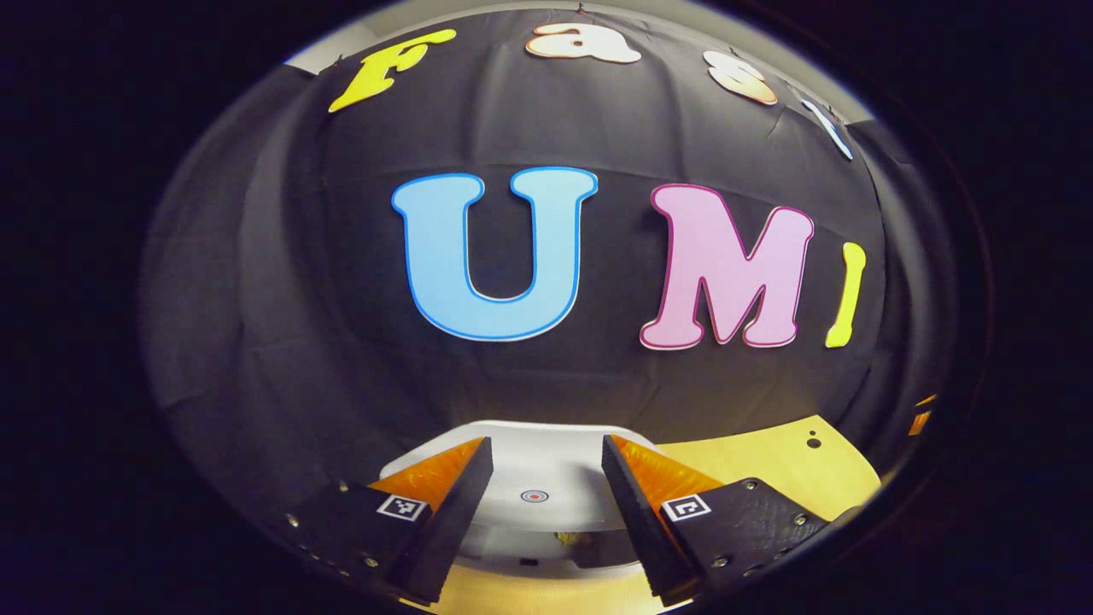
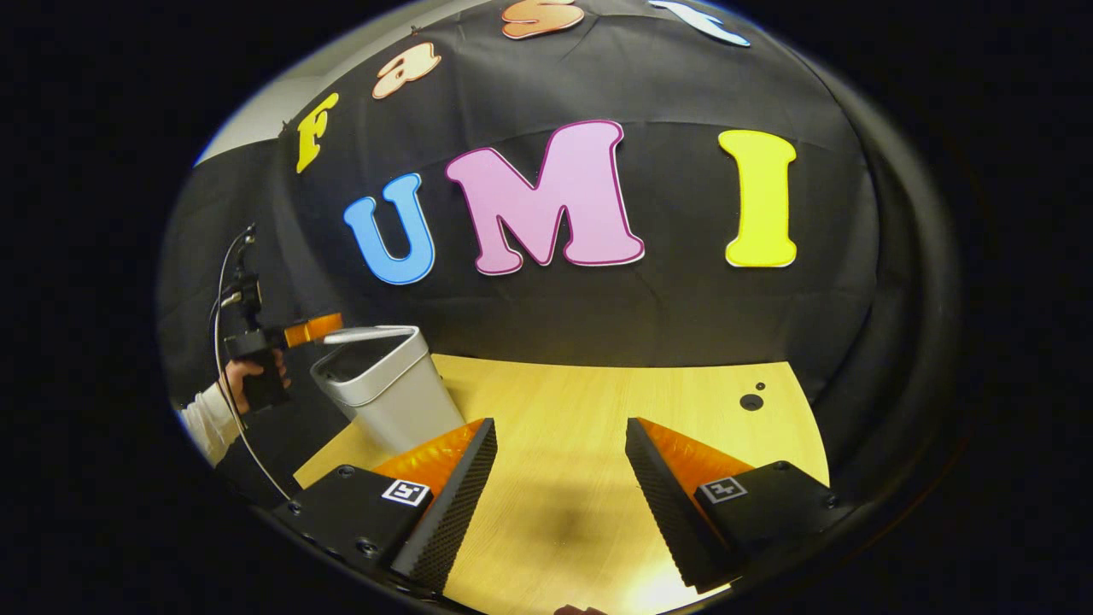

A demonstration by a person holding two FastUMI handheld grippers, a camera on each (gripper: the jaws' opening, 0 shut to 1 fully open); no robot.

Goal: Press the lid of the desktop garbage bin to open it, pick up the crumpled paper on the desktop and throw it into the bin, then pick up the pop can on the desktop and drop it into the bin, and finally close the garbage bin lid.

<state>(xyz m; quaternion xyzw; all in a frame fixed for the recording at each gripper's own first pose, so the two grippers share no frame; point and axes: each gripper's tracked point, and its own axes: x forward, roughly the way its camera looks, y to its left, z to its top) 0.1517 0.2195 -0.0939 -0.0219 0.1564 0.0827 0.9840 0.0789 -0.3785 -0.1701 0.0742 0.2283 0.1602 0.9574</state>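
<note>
The left gripper (image 1: 546, 512) hangs over the bin lid (image 1: 534, 474), fingers apart. The bin (image 2: 388, 384) stands near the desk's (image 2: 598, 401) left edge. The right gripper (image 2: 559, 504) is wide apart, holding nothing.

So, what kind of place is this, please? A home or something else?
Probably a staged recording booth, not a home: a black cloth wall hangs behind a bare wooden table, a small bin stands on it, and a person's hand holds the left gripper at the bin's lid.

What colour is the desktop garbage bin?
Light grey-white; the desktop garbage bin shows best in the right gripper view, standing on the wooden table.
</note>
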